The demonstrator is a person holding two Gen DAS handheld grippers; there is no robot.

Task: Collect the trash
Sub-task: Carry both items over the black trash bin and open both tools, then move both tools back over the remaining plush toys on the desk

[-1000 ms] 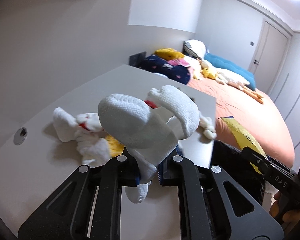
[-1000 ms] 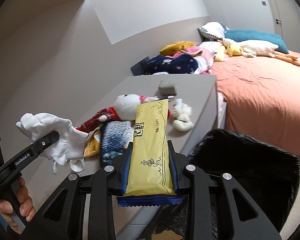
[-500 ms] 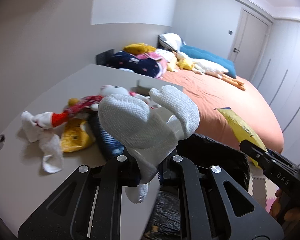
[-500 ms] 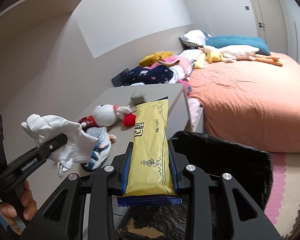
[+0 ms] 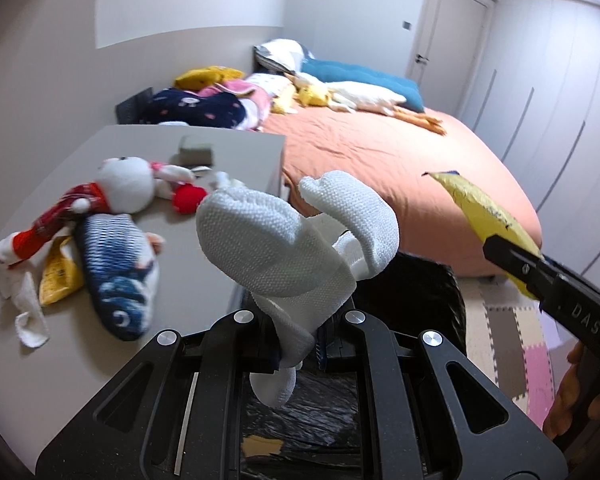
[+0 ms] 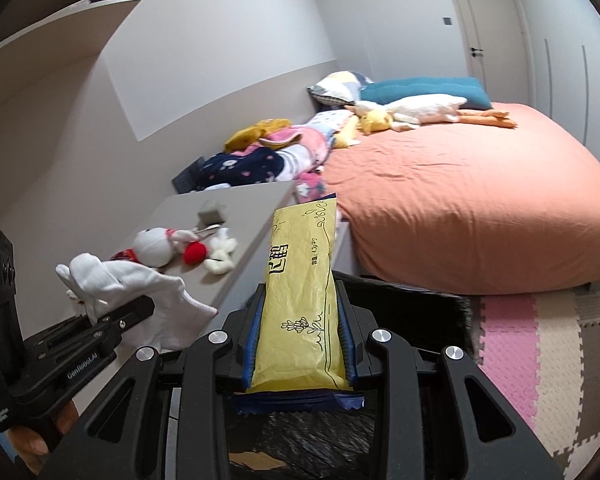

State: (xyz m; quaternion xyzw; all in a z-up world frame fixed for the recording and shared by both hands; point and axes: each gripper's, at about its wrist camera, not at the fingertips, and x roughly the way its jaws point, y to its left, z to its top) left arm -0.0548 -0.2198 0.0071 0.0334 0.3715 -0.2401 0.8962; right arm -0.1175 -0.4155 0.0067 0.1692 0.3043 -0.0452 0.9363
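My left gripper is shut on a white knitted glove and holds it above the black trash bag beside the table. The glove also shows in the right wrist view. My right gripper is shut on a yellow snack wrapper, also held above the open black trash bag. In the left wrist view the wrapper sticks up from the right gripper at the right edge.
The grey table holds a white plush rabbit, a blue plush fish, a yellow wrapper, a white cloth and a small grey box. A bed with an orange sheet lies behind; foam mats cover the floor.
Both grippers have swung right, off the table and over the black bag. Each still holds its item. The table toys have shifted to the left of both views.
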